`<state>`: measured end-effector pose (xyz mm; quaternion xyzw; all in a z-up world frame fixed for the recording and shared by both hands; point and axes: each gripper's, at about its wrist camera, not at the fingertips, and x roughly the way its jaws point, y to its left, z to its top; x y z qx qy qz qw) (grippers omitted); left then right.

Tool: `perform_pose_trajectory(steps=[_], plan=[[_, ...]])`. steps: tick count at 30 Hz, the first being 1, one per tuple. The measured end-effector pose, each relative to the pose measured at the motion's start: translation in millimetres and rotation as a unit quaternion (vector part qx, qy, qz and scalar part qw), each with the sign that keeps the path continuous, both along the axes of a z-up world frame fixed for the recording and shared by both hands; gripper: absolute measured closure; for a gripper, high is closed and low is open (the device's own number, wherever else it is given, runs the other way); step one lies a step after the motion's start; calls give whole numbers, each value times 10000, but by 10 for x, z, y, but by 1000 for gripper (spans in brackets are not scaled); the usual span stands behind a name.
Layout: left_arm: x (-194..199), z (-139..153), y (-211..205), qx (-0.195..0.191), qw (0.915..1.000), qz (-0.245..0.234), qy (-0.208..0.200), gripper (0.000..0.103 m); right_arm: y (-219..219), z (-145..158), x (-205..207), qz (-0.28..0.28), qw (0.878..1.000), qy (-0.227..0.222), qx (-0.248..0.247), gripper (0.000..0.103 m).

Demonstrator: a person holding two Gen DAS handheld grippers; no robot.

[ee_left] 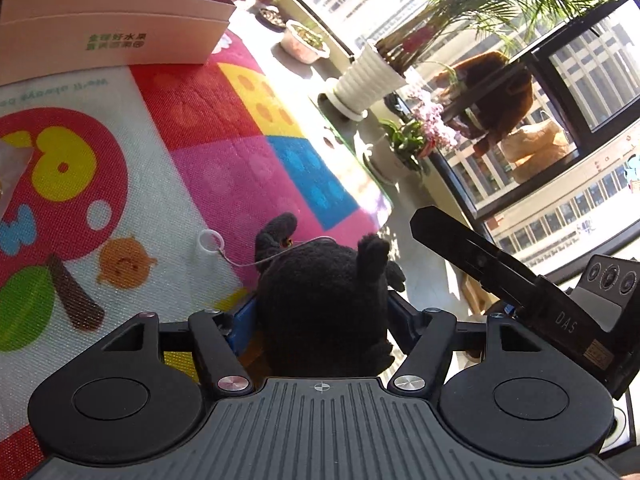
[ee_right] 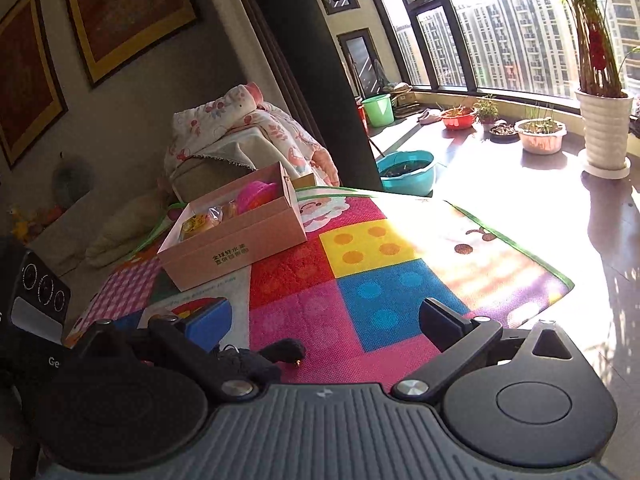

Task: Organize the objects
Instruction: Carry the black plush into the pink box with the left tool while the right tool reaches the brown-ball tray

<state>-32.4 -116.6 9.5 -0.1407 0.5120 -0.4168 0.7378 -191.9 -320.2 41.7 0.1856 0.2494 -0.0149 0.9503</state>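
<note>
While the colourful quilted play mat [ee_left: 168, 152] takes up the left of the scene, the open pale cardboard box [ee_left: 120, 36] sits at its far end, already holding a pink plastic basket [ee_right: 256, 194] and some wrapped items. Closer in, a small black plush toy [ee_left: 324, 300] with a thin white loop cord lies between the blue-padded fingers [ee_left: 244, 320] of the left hand-held gripper [ee_left: 320, 320]; whether those pads press on the plush is not clear, though the jaws stand fairly wide (it looks more nestled than pinched). To the right, the right hand-held gripper [ee_right: 324, 324] hangs spread wide and empty over the mat, the toy's ear near its left finger. My judgement: the toy is at the pickup stage. Next calls for a firm squeeze on the soft body, then a carry to the box.
</note>
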Motion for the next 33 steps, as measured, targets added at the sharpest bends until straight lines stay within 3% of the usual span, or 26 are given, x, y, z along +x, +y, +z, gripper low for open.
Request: perform_pose_trajectory(steps=[3,6,8,10,14,16,18,19,23,27,31,32,33], plan=[[-13,14,86,-139,9998,114,26,35,5,3,16,-10,10000,8,15,2],[-82,189,425,-208,9976,509,-410,35,73,11,93,94,9999,48,26,2],[-138,358,912,-290,9907,1086,-769,35,181,7,160,250,9996,80,-38,0],[-209,481,1413,-96,9774,1824,-1065,35,376,-11,269,557,9982,167,-176,0],[-384,635,2129,603,9324,3154,-1659,35,978,-89,632,1491,9858,382,-664,0],[-446,660,2297,844,9112,3547,-1917,35,1312,-142,851,1852,9766,510,-969,0],[-477,650,2396,1029,8959,3772,-2110,35,1601,-194,1050,2120,9681,638,-1171,0],[-479,645,2429,1068,8925,3818,-2152,35,1743,-221,1156,2245,9640,712,-1235,0],[-440,610,2588,848,8998,3777,-2015,35,2163,-321,1425,2671,9448,903,-1669,1],[-416,526,2669,713,9026,3742,-2006,35,2282,-376,1441,2684,9175,755,-2837,6],[-403,478,2750,603,8962,3903,-2022,35,2095,-362,1466,1793,8951,599,-4038,7],[-390,471,2754,594,8958,3904,-2039,35,2025,-331,1476,1710,8991,647,-3978,7],[-374,463,2747,587,8962,3888,-2057,35,1938,-274,1494,1765,9118,754,-3630,7]])
